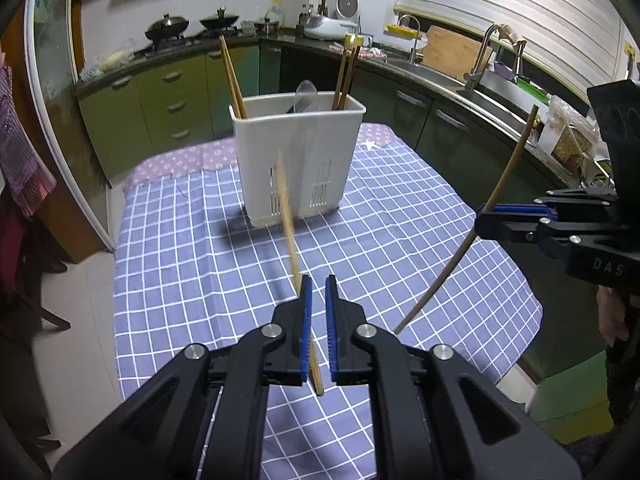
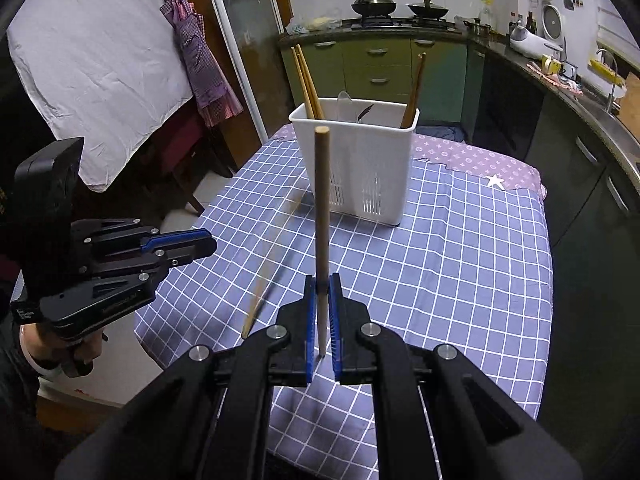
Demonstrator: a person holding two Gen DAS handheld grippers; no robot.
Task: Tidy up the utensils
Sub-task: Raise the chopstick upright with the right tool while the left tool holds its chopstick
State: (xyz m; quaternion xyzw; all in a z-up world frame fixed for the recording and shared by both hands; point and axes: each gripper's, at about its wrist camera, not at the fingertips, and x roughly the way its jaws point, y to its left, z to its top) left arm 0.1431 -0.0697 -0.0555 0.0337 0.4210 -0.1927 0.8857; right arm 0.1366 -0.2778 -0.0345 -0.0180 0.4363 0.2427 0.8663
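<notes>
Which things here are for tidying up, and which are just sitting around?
For the job: white caddy, chopstick in right gripper, blurred chopstick by left gripper.
Just around: woks, rice cooker, apron.

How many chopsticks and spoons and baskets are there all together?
Chopsticks: 6 (left pair and right pair in the basket, blurry chopstick by the left tool, upright chopstick in the right tool)
Spoons: 2 (clear spoon, dark one, probably a spoon)
White basket: 1
Total: 9
</notes>
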